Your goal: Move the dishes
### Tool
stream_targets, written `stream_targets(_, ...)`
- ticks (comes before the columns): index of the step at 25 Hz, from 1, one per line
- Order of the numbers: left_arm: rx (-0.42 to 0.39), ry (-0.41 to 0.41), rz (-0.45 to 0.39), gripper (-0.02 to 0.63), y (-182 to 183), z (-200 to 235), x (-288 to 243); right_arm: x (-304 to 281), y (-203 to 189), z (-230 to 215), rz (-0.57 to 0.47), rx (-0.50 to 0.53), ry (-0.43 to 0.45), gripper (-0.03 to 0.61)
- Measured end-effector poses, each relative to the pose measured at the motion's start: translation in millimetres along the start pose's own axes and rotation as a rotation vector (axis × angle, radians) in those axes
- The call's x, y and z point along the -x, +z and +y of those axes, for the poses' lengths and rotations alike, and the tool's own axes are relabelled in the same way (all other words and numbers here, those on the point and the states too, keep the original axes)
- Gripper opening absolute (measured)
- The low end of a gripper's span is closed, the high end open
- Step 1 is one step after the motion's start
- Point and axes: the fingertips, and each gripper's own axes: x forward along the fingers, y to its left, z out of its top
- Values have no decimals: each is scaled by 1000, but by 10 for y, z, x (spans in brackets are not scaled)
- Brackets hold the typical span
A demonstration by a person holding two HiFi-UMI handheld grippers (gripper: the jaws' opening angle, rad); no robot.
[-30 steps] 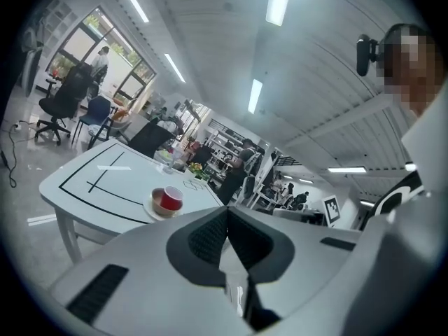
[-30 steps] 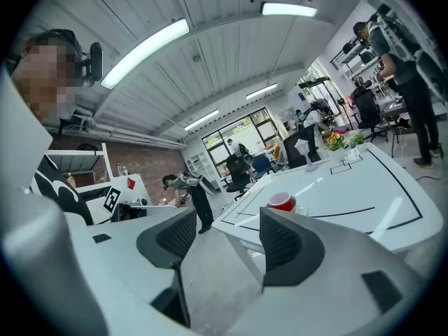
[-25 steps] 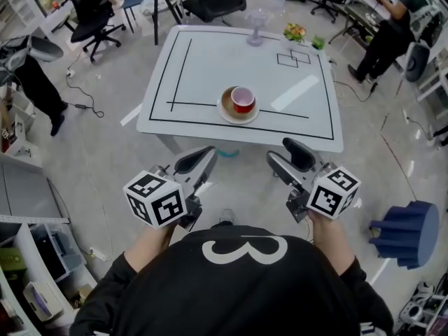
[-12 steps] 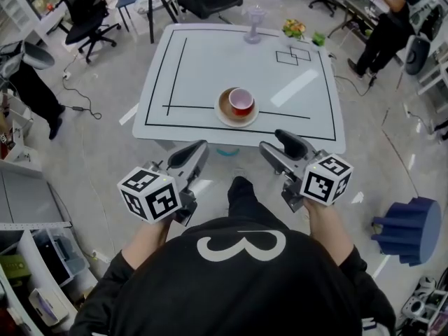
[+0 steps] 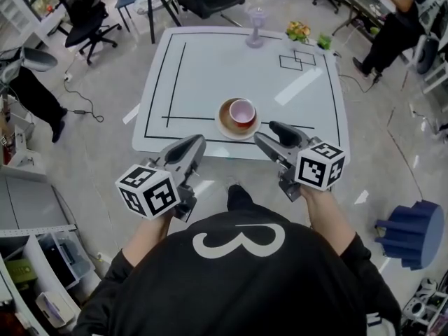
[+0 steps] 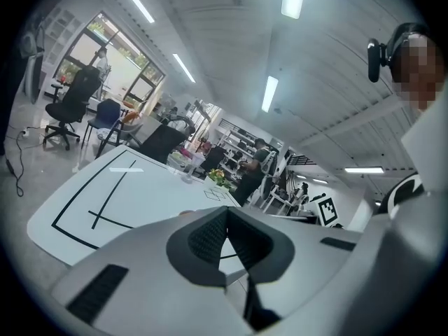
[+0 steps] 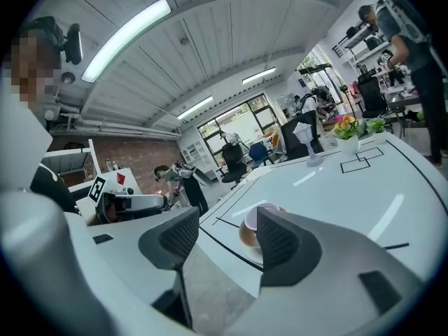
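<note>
A pink cup (image 5: 242,110) stands upright on a brown-and-white saucer (image 5: 227,122) near the front edge of the white table (image 5: 203,68). My right gripper (image 5: 274,140) hovers open just right of the saucer, over the table's front edge. In the right gripper view the cup (image 7: 256,215) and saucer (image 7: 246,239) show between the spread jaws of the right gripper (image 7: 227,238), partly hidden by one finger. My left gripper (image 5: 191,148) is shut and empty, short of the table edge, left of the saucer. Its jaws touch in the left gripper view (image 6: 225,219), and they hide the dishes there.
Black lines mark the tabletop. A clear goblet (image 5: 255,24), a small flower pot (image 5: 297,31) and a green item (image 5: 323,42) stand along the far edge. Office chairs (image 5: 87,19) ring the table; a blue stool (image 5: 413,233) is at right. People stand at far right (image 5: 393,30) and left (image 5: 35,86).
The person has stepped closer to the table. Both grippers have moved forward and up to the table's front edge, the right one now beside the saucer.
</note>
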Motion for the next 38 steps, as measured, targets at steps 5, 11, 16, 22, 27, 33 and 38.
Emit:
stream_targets(5, 24, 20, 1, 2, 93, 149, -185, -221, -6, -211, 53, -11, -2, 241)
stream_targets(11, 43, 44, 2, 2, 165, 320, -378, -464, -9, -499, 99, -44, -12, 233)
stream_targets(16, 75, 68, 12, 2, 133, 475, -466, -639, -58, -753, 133, -71, -50, 229)
stream_targets(22, 97, 91, 22, 2, 96, 616, -479, -815, -145, -868, 170, -90, -54, 218)
stream_targets(27, 109, 103, 25, 2, 59, 714, -524, -967, -227, -904, 206, -70, -59, 188)
stream_targets(33, 110, 133, 25, 2, 44, 827, -496, -1051, -309, -920, 227, -69, -58, 111)
stream_targets(38, 114, 141, 30, 2, 38, 878, -495, -1054, -285, -932, 227, -69, -70, 56)
